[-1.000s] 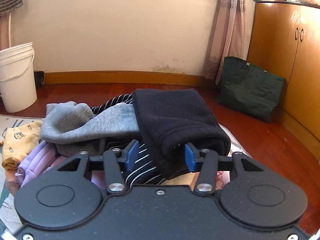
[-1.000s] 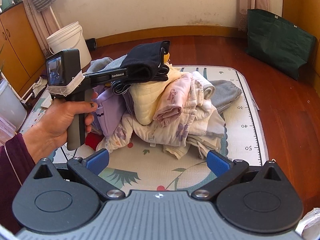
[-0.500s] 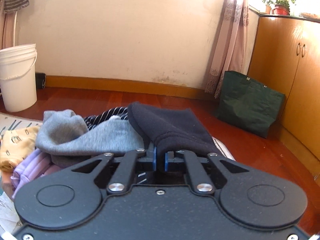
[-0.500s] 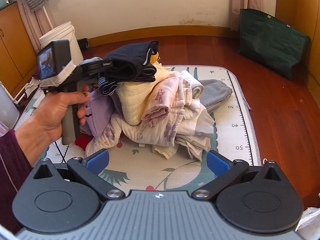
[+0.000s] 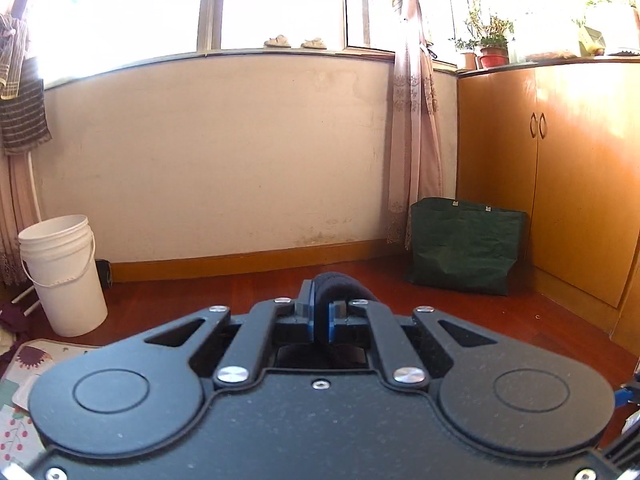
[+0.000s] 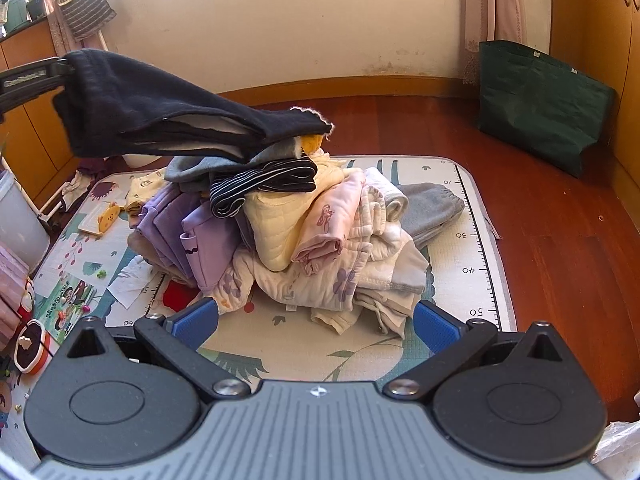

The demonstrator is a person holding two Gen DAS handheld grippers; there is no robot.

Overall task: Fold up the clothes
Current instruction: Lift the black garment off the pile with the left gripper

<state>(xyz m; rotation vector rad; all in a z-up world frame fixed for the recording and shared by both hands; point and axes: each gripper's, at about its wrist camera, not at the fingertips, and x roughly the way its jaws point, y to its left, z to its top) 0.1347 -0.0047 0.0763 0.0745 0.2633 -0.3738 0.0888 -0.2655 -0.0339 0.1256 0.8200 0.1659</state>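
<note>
- Left hand-held gripper [image 5: 321, 316]: blue pads pinched on a fold of the black garment [image 6: 160, 112].
- Black garment: raised at its left end, right end draped on top of the clothes pile [image 6: 288, 232].
- Clothes pile: on the play mat [image 6: 448, 320], floor level.
- Right hand-held gripper [image 6: 316, 322]: fingers spread wide, holding nothing, near side of the pile.
</note>
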